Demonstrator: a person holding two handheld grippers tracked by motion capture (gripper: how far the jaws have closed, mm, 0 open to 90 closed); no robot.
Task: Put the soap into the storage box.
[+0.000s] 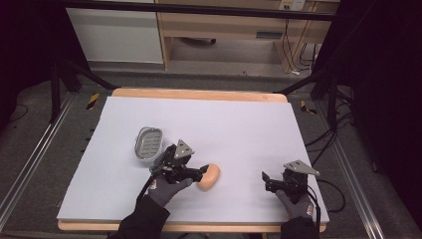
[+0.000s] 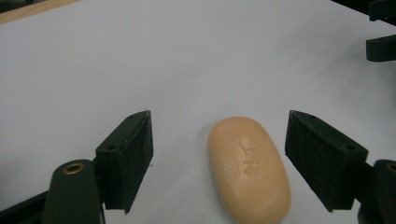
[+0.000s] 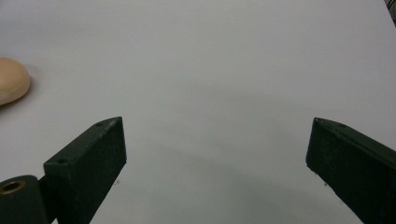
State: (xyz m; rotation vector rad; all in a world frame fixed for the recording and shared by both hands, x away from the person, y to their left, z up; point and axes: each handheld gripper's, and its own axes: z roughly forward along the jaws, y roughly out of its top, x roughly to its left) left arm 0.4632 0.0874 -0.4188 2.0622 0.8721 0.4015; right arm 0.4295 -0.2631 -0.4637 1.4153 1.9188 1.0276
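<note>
- The left tool [image 1: 203,173] was low over the white surface [image 1: 239,129], near its front edge and left of centre, held by a gloved hand [image 1: 166,190] that came in from the bottom of the high view.
- Its jaws stood apart with the bar of soap [image 2: 248,168] lying between them; in the left gripper view there was bare surface on each side of the bar, so neither pad pressed on it and nothing was gripped.
- The soap, a peach-coloured oval with a mark stamped into its top, lay flat on the surface; in the high view it [image 1: 209,176] sat just at the tip of the left tool.
- It lay closer to the right pad than to the left one in the left gripper view.
- A grey soap dish [image 1: 149,143] with a ribbed floor rested on the surface behind and to the left of the left tool, near it but apart from the soap.
- The right tool [image 1: 265,180] was near the front right corner of the surface, well apart from the soap, in the person's other gloved hand [image 1: 297,203].
- Its jaws were spread wide and empty over bare surface in the right gripper view, where one end of the soap [image 3: 11,85] showed at the left edge.
</note>
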